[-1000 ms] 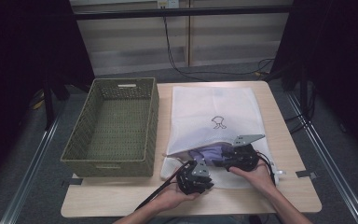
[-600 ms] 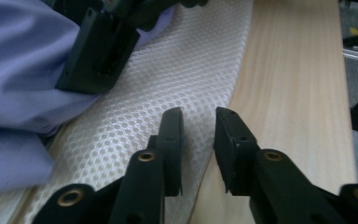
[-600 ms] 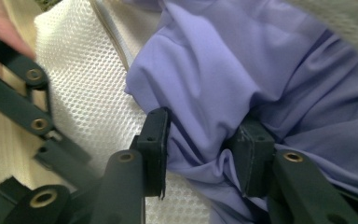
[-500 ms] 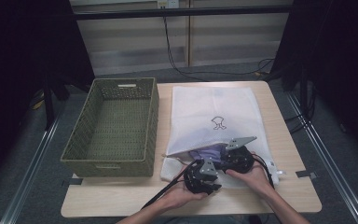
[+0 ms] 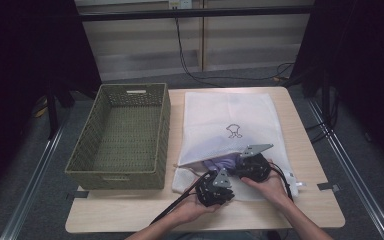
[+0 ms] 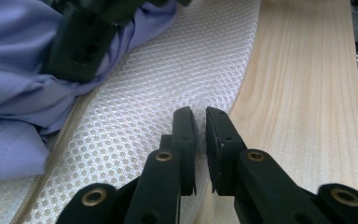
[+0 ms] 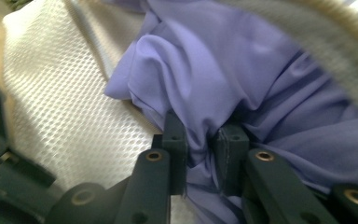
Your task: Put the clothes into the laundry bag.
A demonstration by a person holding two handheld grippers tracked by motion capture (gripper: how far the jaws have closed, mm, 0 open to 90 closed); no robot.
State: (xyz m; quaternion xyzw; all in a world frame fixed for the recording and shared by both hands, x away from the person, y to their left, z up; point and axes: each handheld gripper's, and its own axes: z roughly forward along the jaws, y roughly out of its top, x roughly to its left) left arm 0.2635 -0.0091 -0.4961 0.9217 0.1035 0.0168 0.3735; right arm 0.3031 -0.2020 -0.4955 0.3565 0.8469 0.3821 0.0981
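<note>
A purple garment point(image 7: 242, 70) spills from the open mouth of a white mesh laundry bag point(image 5: 230, 120) lying at the centre right of the desk point(image 5: 310, 210). The right gripper point(image 7: 204, 140) has just been closing, its fingers pinching a fold of the purple cloth. The left gripper point(image 6: 200, 133), fingers nearly closed, nips the bag's mesh edge, lower centre of frame.

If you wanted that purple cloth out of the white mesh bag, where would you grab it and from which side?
Probably at the bunched fold of the cloth showing in the bag's open mouth, coming in from the person's side of the table, since the rest lies under mesh. The right tool has just been closing and pinches such a fold, while the left tool clamps the bag's lower edge, steadying it.
</note>
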